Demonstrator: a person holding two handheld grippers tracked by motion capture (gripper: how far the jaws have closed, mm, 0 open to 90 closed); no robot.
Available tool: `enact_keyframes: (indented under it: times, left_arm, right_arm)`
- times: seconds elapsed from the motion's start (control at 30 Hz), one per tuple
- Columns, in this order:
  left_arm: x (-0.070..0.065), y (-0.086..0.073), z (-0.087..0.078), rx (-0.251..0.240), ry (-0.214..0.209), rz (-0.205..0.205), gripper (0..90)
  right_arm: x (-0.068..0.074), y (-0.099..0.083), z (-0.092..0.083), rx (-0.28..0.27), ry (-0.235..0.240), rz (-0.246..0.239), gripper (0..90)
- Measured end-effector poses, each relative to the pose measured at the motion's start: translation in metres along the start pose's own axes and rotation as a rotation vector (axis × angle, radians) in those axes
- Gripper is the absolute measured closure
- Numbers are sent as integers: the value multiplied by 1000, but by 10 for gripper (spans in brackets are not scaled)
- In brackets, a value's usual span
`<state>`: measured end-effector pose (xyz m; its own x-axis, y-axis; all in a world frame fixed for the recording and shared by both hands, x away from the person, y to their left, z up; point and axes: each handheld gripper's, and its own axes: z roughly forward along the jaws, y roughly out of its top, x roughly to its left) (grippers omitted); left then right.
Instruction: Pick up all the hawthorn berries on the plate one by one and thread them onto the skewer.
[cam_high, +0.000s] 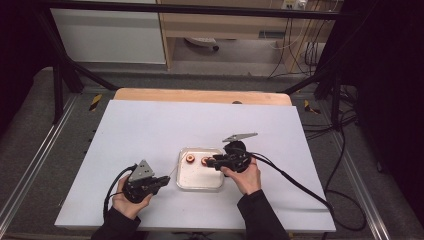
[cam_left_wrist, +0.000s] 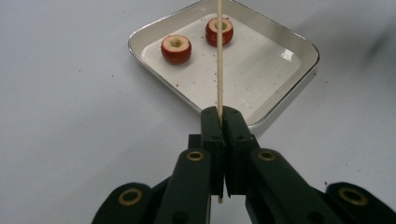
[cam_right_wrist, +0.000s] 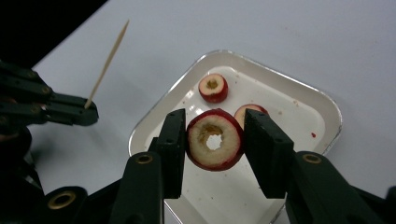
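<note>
A cored red fruit slice (cam_right_wrist: 214, 139) hangs upright (hole facing out); a thin wooden skewer (cam_left_wrist: 219, 56) points outward.

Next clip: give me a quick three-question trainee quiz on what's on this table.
1. True or false: the left gripper is shut on a wooden skewer.
2. How many cored fruit pieces lie in the tray?
3. What does the right gripper hold: A) a spoon, B) a cored fruit ring, C) nothing?

Key: 1 true; 2 two; 3 B.
</note>
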<state>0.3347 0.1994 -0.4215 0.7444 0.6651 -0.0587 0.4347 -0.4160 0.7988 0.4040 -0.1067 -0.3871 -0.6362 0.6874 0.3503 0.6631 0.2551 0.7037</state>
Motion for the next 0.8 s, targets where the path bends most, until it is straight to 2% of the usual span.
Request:
enact_keyframes:
  times: [0.17, 0.2, 0.23, 0.4, 0.8]
  left_arm:
    - [-5, 0, 1, -11, 20, -19, 882]
    - [-6, 0, 1, -10, 25, -21, 882]
    - [-7, 0, 2, -9, 31, -26, 882]
    - [-12, 0, 4, -21, 30, -57, 882]
    - [-28, 4, 11, -41, 27, -108, 882]
  right_arm:
    - [-6, -5, -7, -113, 27, 52, 606]
    - [-7, -7, -8, -156, 40, 72, 606]
    - [-7, -7, -8, -156, 40, 72, 606]
    - [-8, -11, -7, -262, 76, 123, 606]
    - [-6, -13, -2, -436, 91, 184, 607]
